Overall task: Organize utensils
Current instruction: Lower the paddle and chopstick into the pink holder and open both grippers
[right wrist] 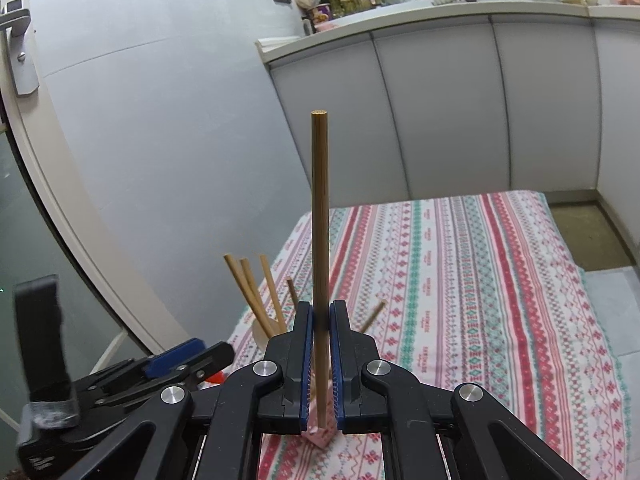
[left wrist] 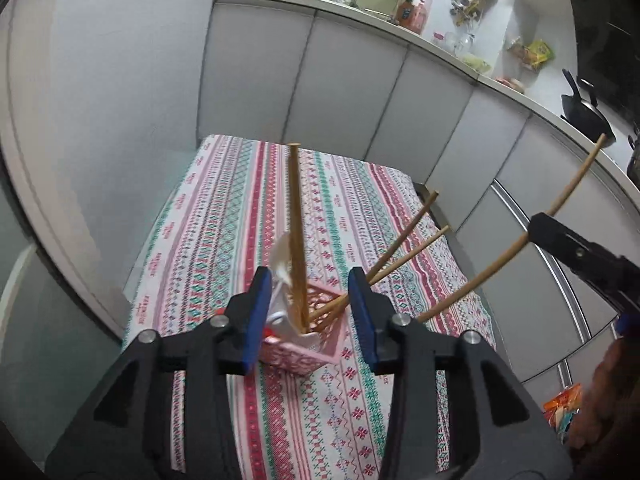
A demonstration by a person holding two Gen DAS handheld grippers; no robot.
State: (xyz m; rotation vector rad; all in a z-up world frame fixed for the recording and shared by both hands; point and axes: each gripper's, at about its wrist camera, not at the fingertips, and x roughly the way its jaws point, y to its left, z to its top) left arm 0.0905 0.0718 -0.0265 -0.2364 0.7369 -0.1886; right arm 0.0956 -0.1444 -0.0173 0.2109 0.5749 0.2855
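Observation:
A pink lattice holder (left wrist: 316,334) stands on the patterned tablecloth (left wrist: 248,208) and holds several wooden chopsticks (left wrist: 298,236) and a white spoon (left wrist: 282,258). My left gripper (left wrist: 312,300) is open, its blue pads on either side of the holder's top. My right gripper (right wrist: 321,322) is shut on one wooden chopstick (right wrist: 320,216), held upright. In the left wrist view the right gripper (left wrist: 538,226) holds that chopstick (left wrist: 504,252) slanted to the right of the holder. The holder (right wrist: 320,436) shows just below the right gripper, with chopsticks (right wrist: 256,292) to its left.
Grey cabinet fronts (left wrist: 360,92) rise behind the table under a cluttered counter (left wrist: 460,44). A door frame (right wrist: 60,200) curves at left. The left gripper's body (right wrist: 132,376) sits at lower left in the right wrist view. An orange packet (left wrist: 564,404) lies off the table's right edge.

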